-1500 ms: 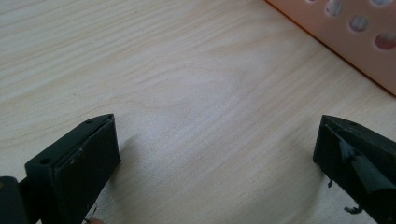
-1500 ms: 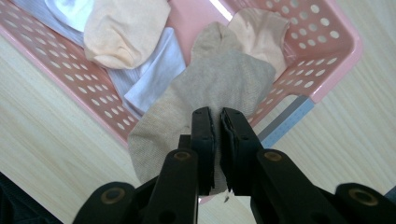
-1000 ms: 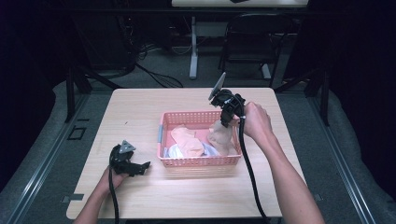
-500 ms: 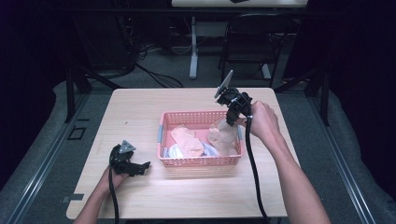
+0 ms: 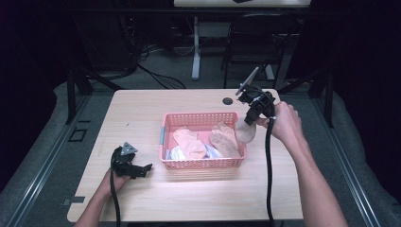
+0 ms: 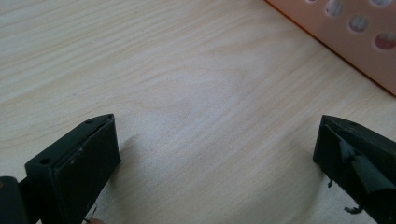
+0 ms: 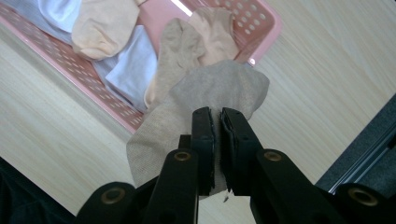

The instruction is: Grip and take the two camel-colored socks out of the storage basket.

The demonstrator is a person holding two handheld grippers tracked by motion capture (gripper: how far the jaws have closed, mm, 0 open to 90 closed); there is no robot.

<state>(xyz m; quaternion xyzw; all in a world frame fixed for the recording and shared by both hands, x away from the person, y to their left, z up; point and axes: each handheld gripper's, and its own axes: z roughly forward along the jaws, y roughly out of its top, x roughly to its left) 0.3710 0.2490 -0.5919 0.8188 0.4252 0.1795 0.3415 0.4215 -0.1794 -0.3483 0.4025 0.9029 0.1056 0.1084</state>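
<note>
One pink basket [image 5: 203, 163] near table [image 5: 142, 198] centre. Two grippers: left gripper [image 5: 142, 169] near front-left corner, right gripper [image 5: 250, 119] past basket's right edge. One grey-beige sock [image 7: 210, 88] in right gripper. Peach, tan and white socks in basket; exact count unclear.

Part of the grey sock [image 7: 205, 98] is hidden betw. the jaws of the right hand-held gripper [image 7: 217, 135]. The pink basket [image 6: 355, 42] is cut off at the frame's top-right corner; contents can't be told.
</note>
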